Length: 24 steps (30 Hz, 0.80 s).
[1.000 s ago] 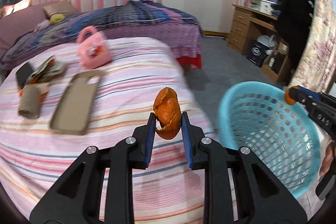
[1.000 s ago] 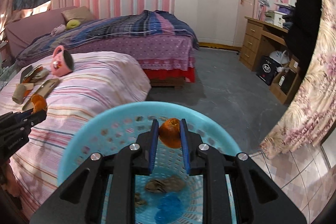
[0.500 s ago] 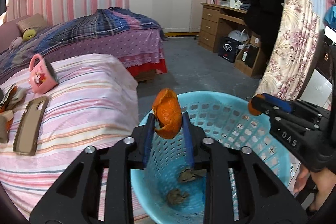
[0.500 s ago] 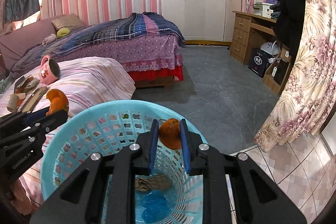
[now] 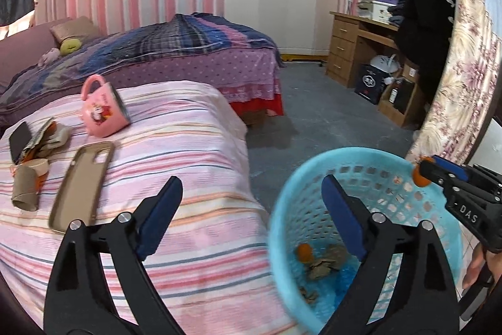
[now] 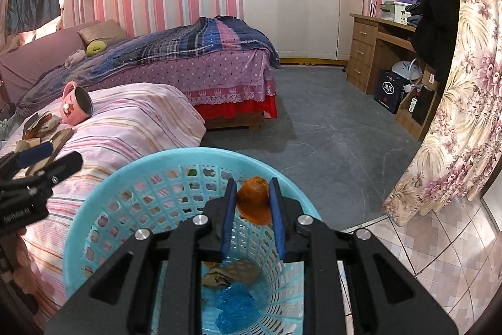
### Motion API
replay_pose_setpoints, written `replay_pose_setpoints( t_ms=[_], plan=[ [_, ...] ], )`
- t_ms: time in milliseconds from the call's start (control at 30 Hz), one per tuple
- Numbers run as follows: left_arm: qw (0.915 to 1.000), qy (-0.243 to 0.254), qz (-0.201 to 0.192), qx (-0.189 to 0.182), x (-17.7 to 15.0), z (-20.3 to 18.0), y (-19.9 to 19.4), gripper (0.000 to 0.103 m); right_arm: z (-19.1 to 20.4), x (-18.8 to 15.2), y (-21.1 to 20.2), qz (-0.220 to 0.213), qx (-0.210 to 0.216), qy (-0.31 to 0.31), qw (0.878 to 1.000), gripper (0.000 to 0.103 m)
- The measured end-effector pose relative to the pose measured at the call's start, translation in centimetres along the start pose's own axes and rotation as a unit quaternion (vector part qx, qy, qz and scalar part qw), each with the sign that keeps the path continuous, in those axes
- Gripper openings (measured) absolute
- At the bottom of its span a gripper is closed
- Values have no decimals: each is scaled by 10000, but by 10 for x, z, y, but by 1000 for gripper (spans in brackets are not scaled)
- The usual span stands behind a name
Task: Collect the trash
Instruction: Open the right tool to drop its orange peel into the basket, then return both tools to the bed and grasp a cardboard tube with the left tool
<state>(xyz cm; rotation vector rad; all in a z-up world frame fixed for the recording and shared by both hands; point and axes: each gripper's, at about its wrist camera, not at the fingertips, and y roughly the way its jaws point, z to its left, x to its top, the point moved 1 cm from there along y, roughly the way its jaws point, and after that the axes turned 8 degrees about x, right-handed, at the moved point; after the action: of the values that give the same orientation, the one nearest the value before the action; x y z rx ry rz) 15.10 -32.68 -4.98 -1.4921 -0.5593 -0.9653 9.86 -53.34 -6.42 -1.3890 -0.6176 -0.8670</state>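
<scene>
Peel sits pinched between the blue pads of the right gripper, held just over the far rim of the blue basket. Below that gripper, on the basket floor, lie brown scraps and blue plastic. The left gripper hangs spread wide with nothing between its fingers; an orange piece lies in the basket beneath its right finger.

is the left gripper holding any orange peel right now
No, the left gripper is wide open with nothing between its blue pads.
</scene>
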Motion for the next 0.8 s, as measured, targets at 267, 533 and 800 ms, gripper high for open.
replay_pose_setpoints(
  t_ms=[267, 533, 800],
  plan=[
    [9996, -109, 4, 254, -3, 30, 1, 91, 8, 1, 2, -2, -96, 1, 10000, 62],
    [9983, -239, -36, 539, -5, 67, -4, 93, 27, 7, 3, -63, -510, -163, 9985, 91],
    [9952, -331, -156, 906, 1, 116, -17, 95, 45, 18, 1, -50, -483, -174, 9987, 92]
  ],
)
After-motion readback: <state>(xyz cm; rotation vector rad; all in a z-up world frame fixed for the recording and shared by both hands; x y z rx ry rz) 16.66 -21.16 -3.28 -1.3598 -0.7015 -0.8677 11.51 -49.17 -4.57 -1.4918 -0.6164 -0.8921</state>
